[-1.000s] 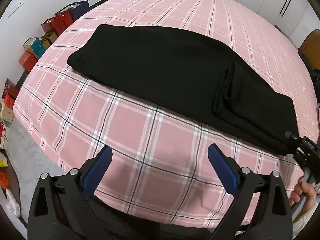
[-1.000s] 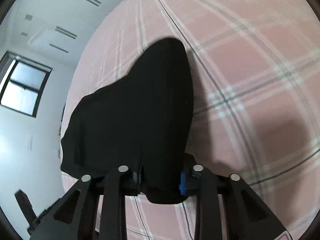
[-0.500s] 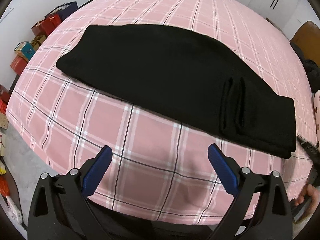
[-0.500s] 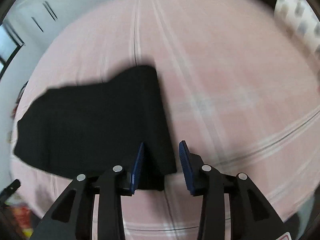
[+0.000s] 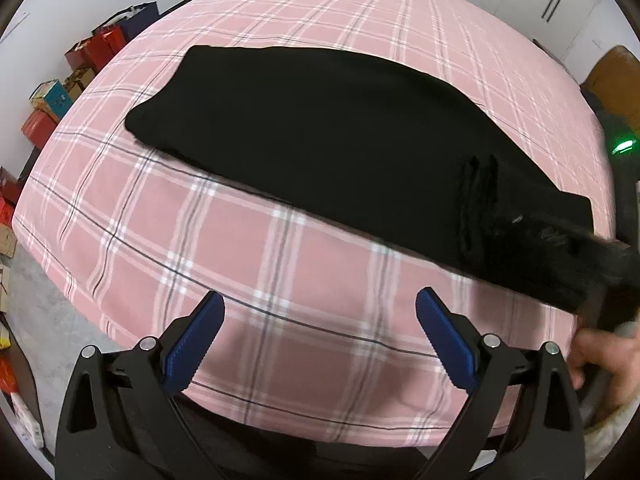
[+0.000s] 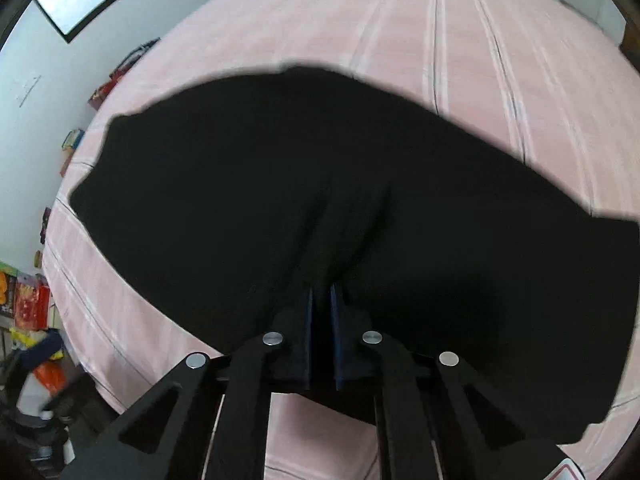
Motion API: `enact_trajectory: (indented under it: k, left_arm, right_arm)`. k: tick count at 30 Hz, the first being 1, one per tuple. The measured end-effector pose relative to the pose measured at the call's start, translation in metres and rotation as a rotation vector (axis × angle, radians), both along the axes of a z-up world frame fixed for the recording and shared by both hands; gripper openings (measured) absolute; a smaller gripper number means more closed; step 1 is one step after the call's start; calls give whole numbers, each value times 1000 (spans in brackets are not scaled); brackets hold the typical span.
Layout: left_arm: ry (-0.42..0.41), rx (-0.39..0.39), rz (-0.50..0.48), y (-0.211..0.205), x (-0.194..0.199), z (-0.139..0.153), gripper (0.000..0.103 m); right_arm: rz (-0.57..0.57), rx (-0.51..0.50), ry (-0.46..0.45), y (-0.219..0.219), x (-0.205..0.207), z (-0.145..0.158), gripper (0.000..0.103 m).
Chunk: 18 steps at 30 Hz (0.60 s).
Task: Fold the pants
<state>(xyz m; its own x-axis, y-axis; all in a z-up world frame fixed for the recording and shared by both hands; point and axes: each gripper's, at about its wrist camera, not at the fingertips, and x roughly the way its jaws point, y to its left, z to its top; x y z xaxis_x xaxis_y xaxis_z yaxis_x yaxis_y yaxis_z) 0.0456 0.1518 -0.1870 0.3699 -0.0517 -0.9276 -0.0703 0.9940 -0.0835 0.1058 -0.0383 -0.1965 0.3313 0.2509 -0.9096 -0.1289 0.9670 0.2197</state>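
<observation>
**A:** So where do you stand? Your right gripper (image 6: pixel 320 300) has its jaws pinched nearly together on a bunched ridge of the pants (image 5: pixel 320 132), near one end of them. Your left gripper (image 5: pixel 320 320) hangs over bare bed (image 5: pixel 280 280) just short of the near edge of the cloth, jaws wide apart and holding nothing.

**B:** And how do the pants lie?

**A:** Flat on the pink plaid bed, one long black band. In the left view the long axis runs from the upper left down to the lower right, and your right gripper sits at the lower-right end. Which end is the waist I cannot tell; the cloth is too dark to read.

**B:** What makes the fold go well, then?

**A:** By my reading you are about to carry that right end over toward the far left end. Check that your pinch holds every layer, not only the top one, or the lower layer will drag behind. Lift only enough to clear the cloth, and travel straight along the long axis so the side edges stack. I would bring your left gripper down on the matching corner, or press it at the middle where the crease should fall.
</observation>
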Motion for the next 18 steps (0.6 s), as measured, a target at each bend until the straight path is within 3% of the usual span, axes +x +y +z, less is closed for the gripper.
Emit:
enact_trajectory:
  k: [2, 5, 7, 9, 13, 14, 16, 17, 18]
  left_arm:
    - [2, -21, 19, 8, 1, -3, 94]
    - [10, -43, 30, 12, 4, -8, 94]
    - [4, -45, 26, 12, 4, -8, 94]
    - [-5, -45, 21, 12, 3, -6, 94]
    - [-2, -55, 18, 10, 5, -8, 94]
    - [-2, -55, 18, 10, 5, -8, 94]
    - [-8, -58, 15, 11, 6, -6, 94]
    - [-9, -59, 14, 11, 6, -5, 94]
    - [-10, -58, 13, 12, 7, -5, 94]
  right_arm:
    - [41, -6, 1, 11, -1, 5, 11]
    - [58, -103, 103, 19, 6, -25, 33]
    - [30, -101, 91, 21, 3, -25, 37]
    - [-1, -155, 79, 27, 2, -21, 66]
    - [1, -228, 88, 48, 5, -38, 64]
    - [-3, -247, 61, 51, 4, -41, 59]
    - [-17, -262, 41, 53, 6, -34, 34]
    - [-41, -257, 36, 49, 7, -27, 17]
    - [-88, -183, 29, 39, 7, -15, 16]
